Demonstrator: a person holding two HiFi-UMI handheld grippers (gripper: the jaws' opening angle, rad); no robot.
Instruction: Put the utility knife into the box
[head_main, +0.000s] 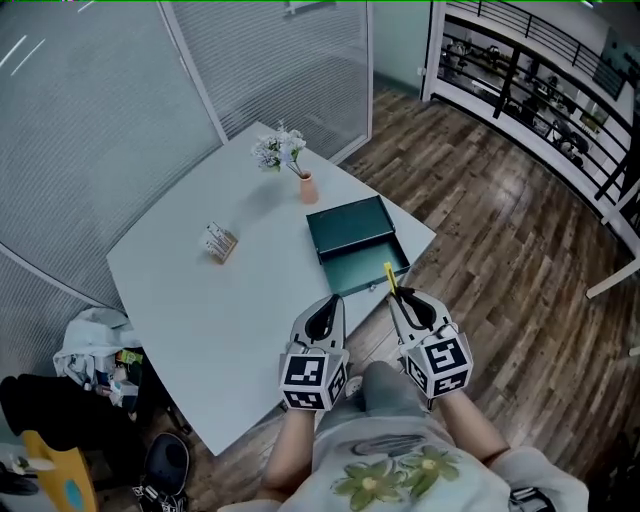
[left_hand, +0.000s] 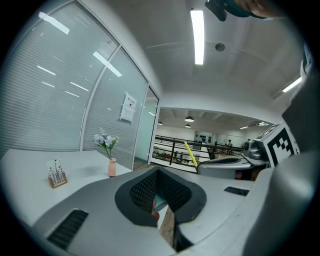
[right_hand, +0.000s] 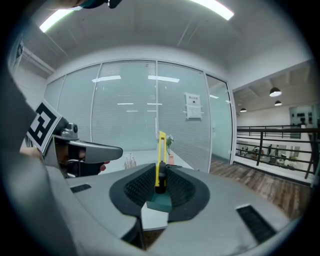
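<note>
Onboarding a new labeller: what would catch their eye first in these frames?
The yellow utility knife stands out first, sticking out of the right gripper, which is clamped on it by the table's near edge. Just beyond it lies the open dark green box, and farther back a pink vase of pale flowers stands on the white table. The left gripper is empty, jaws apart.

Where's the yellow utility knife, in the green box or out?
Out: the yellow utility knife is clamped between the right hand-held gripper's jaws, not lying in the dark green rectangular box.
</note>
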